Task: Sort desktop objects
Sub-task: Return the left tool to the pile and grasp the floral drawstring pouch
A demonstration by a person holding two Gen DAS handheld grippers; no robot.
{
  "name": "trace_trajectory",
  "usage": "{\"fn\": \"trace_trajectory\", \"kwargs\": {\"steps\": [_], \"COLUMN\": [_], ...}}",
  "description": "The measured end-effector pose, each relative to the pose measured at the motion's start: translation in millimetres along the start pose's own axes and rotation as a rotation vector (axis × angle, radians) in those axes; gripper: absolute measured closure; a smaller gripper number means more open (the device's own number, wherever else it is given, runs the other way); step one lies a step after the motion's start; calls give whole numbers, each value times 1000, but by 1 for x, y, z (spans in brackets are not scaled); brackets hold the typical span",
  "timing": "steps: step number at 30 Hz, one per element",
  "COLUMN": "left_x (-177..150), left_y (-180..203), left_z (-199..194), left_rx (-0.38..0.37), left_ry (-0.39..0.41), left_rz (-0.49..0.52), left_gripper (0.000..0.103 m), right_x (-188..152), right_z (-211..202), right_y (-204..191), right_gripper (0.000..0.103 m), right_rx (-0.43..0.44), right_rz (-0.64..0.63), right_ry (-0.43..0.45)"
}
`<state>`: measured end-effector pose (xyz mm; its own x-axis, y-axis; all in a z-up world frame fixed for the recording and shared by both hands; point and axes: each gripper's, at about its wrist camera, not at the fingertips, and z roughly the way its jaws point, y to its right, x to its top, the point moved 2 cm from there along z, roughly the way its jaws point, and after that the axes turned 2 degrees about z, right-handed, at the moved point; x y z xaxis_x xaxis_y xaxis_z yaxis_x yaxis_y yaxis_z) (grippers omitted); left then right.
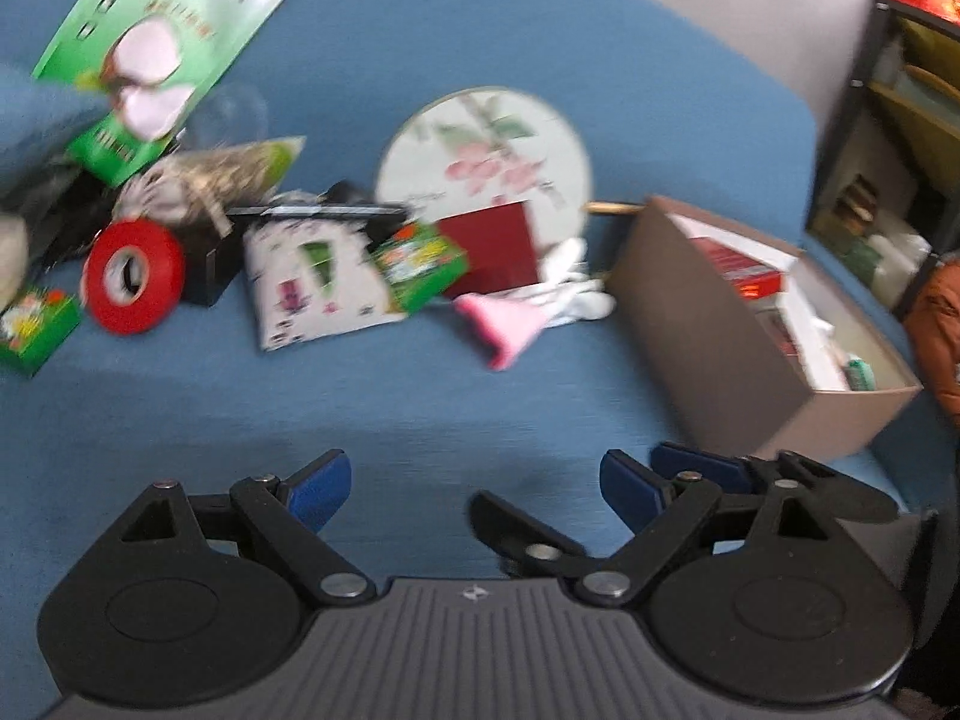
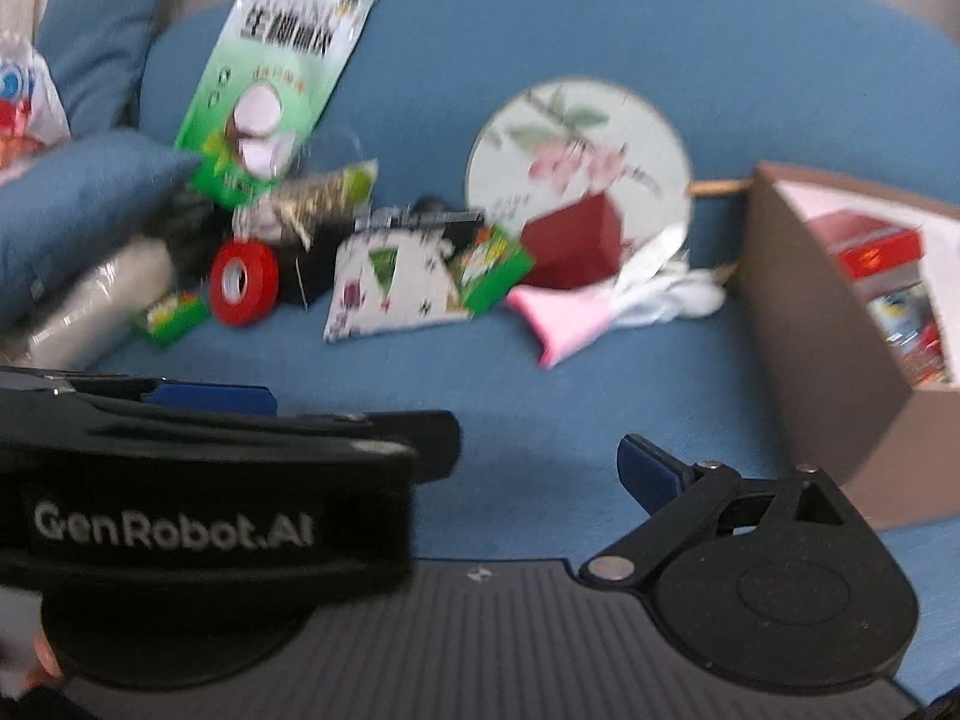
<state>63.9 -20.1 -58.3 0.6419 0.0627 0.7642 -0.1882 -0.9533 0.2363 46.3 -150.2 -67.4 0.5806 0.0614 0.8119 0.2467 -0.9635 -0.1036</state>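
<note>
The left gripper [image 1: 474,480] gapes wide, empty; the right gripper's [image 1: 672,468] spread cannot be told (one finger hidden); clutter like the red tape roll [image 1: 133,277] lies at ten o'clock, awaiting the cardboard box [image 1: 708,324] at two.

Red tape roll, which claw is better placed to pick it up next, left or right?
Probably the left. The red tape roll lies at the pile's left end, and the left claw is open and empty with clear blue cloth ahead, whereas the right claw's view toward it is blocked.
</note>
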Motion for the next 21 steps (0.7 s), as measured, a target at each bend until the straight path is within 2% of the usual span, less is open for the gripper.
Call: {"fn": "trace_trajectory", "kwargs": {"steps": [5, 11, 17, 21], "left_x": [11, 40, 64, 70], "left_y": [-42, -74, -90, -104], "left_z": [26, 55, 83, 93], "left_rx": [46, 97, 60, 21], "left_ry": [-4, 24, 43, 39], "left_rz": [-82, -64, -41, -74], "left_gripper": [10, 11, 13, 19], "right_x": [-2, 17, 44, 57], "right_z": [33, 72, 112, 141], "right_y": [-4, -14, -30, -35], "right_gripper": [6, 6, 7, 7], "right_rx": [1, 67, 145, 171], "right_rz": [-25, -101, -172, -174], "right_ry": [-38, -22, 9, -2]}}
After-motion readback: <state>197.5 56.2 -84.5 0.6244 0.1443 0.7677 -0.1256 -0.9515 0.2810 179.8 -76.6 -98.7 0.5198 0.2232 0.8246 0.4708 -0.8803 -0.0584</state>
